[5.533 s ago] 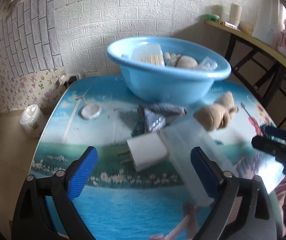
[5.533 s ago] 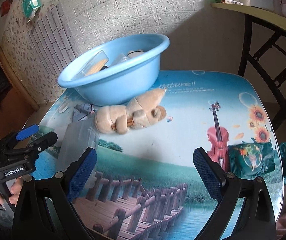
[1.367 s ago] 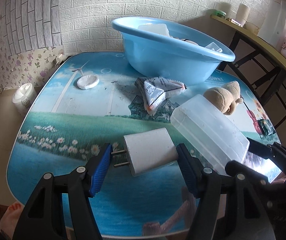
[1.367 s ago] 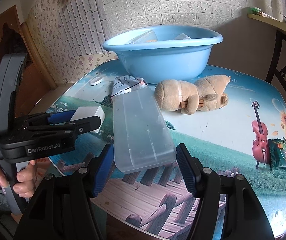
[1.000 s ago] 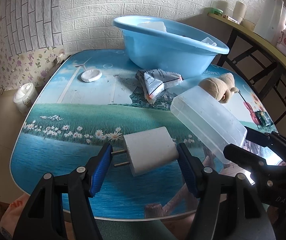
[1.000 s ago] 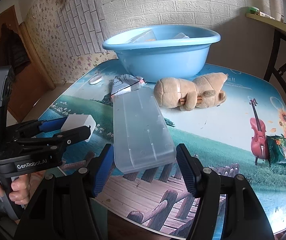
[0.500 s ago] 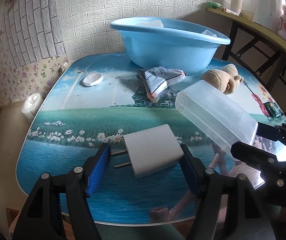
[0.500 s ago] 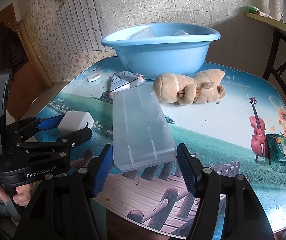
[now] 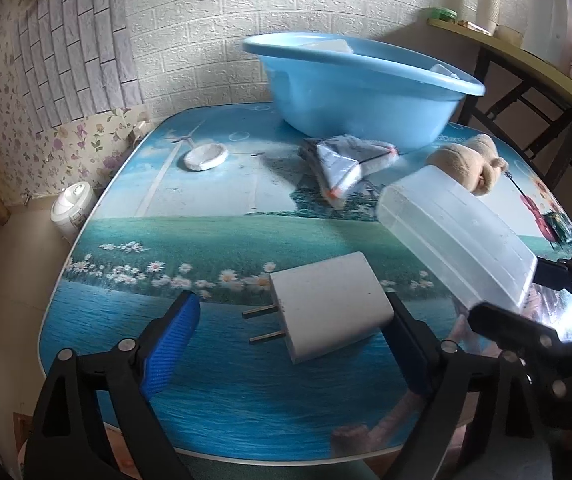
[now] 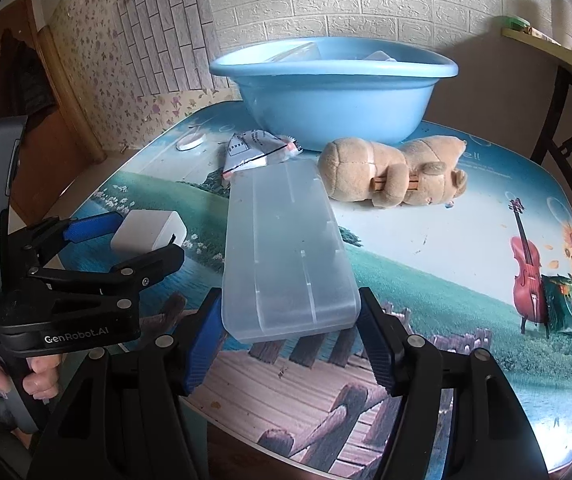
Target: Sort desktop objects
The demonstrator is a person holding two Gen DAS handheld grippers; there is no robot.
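The left gripper (image 9: 292, 336) has just been opening its jaws — its left blue pad now stands clear of the white plug adapter (image 9: 328, 306), whose two prongs point toward that pad, while the adapter's far side sits against or just beside the right finger; I cannot tell whether it touches. The adapter lies near the table's (image 9: 165, 216) front edge, on the printed blue water. The right gripper (image 10: 290, 338) is clamped on the near end of a frosted plastic box (image 10: 288, 252), both blue pads pressed to its sides, and the box slopes away from it toward the middle of the table. Its jaws have opened a shade in this last moment, yet the box is gripped between them. Past the box's far end lies a crumpled snack packet (image 10: 255, 148), and beside that a tan plush toy (image 10: 396, 170) on its side, both just in front of the blue basin (image 10: 334, 92) at the back edge by the brick wall. A small white lid (image 9: 205, 157) sits toward the back left corner — well apart from everything else. A hand (image 10: 13, 376) grips the left gripper's handle below the front left edge.
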